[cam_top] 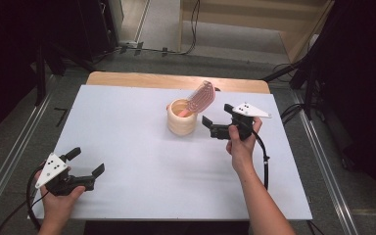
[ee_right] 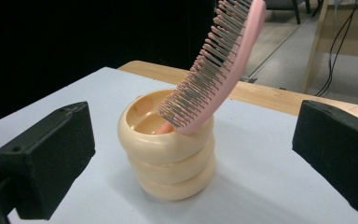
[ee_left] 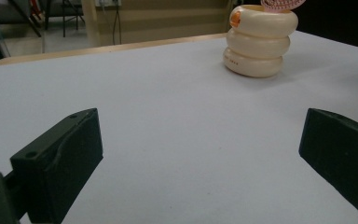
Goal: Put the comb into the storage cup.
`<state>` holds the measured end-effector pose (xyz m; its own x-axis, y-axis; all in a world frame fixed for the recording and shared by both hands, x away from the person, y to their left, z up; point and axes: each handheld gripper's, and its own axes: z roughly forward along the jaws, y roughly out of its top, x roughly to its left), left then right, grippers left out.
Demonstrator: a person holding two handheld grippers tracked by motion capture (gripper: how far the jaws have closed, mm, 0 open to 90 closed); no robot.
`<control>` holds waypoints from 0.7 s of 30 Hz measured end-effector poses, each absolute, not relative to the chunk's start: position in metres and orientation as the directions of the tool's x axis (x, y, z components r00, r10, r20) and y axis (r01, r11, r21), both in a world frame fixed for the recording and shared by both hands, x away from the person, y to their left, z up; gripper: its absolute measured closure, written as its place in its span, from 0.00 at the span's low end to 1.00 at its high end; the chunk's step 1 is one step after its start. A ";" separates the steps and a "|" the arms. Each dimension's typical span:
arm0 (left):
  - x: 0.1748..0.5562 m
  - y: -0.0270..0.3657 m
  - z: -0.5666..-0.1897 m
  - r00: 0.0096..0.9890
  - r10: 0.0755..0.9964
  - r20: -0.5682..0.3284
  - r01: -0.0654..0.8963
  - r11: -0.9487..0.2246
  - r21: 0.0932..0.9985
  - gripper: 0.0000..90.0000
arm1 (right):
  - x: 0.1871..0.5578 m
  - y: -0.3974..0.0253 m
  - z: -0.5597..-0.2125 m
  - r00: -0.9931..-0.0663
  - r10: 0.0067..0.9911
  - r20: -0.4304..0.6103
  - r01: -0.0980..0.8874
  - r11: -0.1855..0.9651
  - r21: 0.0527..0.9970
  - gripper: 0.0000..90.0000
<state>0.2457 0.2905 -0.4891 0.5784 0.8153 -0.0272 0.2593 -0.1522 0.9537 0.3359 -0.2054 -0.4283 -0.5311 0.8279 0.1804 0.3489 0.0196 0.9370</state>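
Pink brush (cam_top: 200, 97) stands handle-down in cream ringed cup (cam_top: 181, 117), head leaning out over rim toward right side. Cup sits mid-table, toward far edge of white table (cam_top: 142, 147). Right gripper (cam_top: 219, 127) just beside cup, jaws wide apart, holding nothing, not touching cup or brush. In right gripper view, brush (ee_right: 219, 65) bristles face down-left, cup (ee_right: 168, 149) between jaws but farther off. Left gripper (cam_top: 85, 169) at near left corner, well apart from cup, jaws wide, empty.

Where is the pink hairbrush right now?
In the high view the pink hairbrush stands handle-down in the cream ribbed cup right of table centre, leaning over its rim, just left of the open right hand-held gripper.
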 end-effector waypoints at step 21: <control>0.245 0.290 -0.489 0.577 0.816 -0.022 0.258 -0.157 0.953 0.00 | 0.297 -0.234 -0.442 -0.523 0.841 0.136 0.328 0.051 0.943 0.00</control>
